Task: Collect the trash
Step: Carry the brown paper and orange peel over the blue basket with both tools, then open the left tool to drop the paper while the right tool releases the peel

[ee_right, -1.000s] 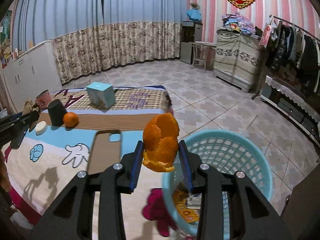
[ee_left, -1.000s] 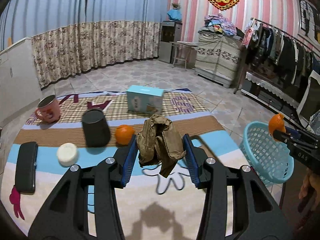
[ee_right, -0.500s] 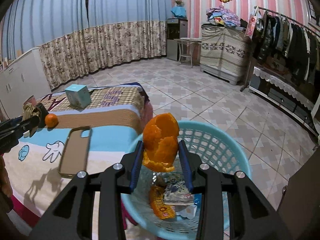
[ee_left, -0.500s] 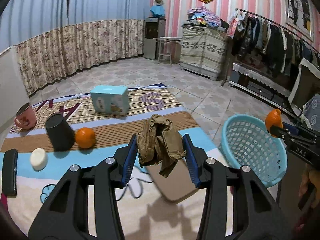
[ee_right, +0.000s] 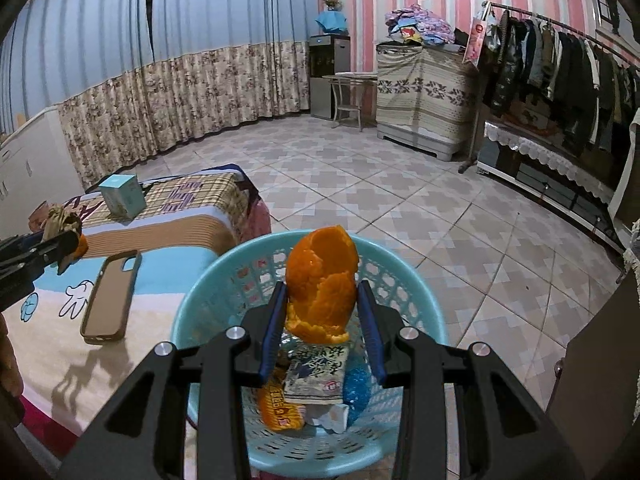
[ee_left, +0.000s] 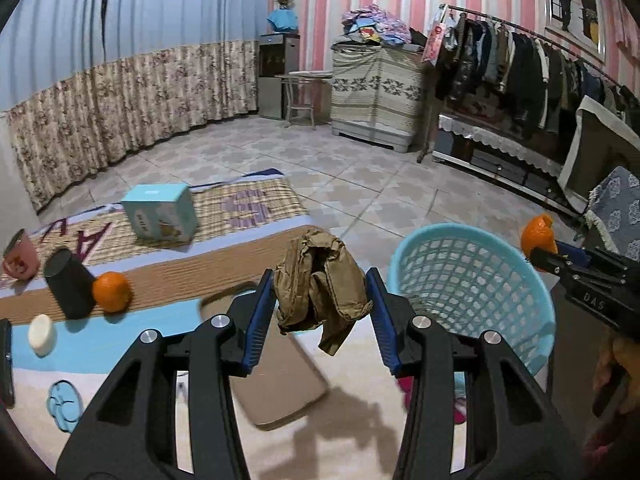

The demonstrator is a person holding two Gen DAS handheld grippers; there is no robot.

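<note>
Hanging above the round light-blue plastic mesh basket (ee_right: pixel 404 300), the orange peel (ee_right: pixel 322 288) sits clamped in the right gripper (ee_right: pixel 322 328) fingers; beside the basket, over the bed, the left gripper (ee_left: pixel 320 320) fingers clamp crumpled brown paper (ee_left: pixel 318 284).

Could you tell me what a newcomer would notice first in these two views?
Probably the orange peel clamped in the right gripper, directly above the blue basket of wrappers beside the bed. Next, the crumpled brown paper pinched in the left gripper over the bed's edge.
</note>
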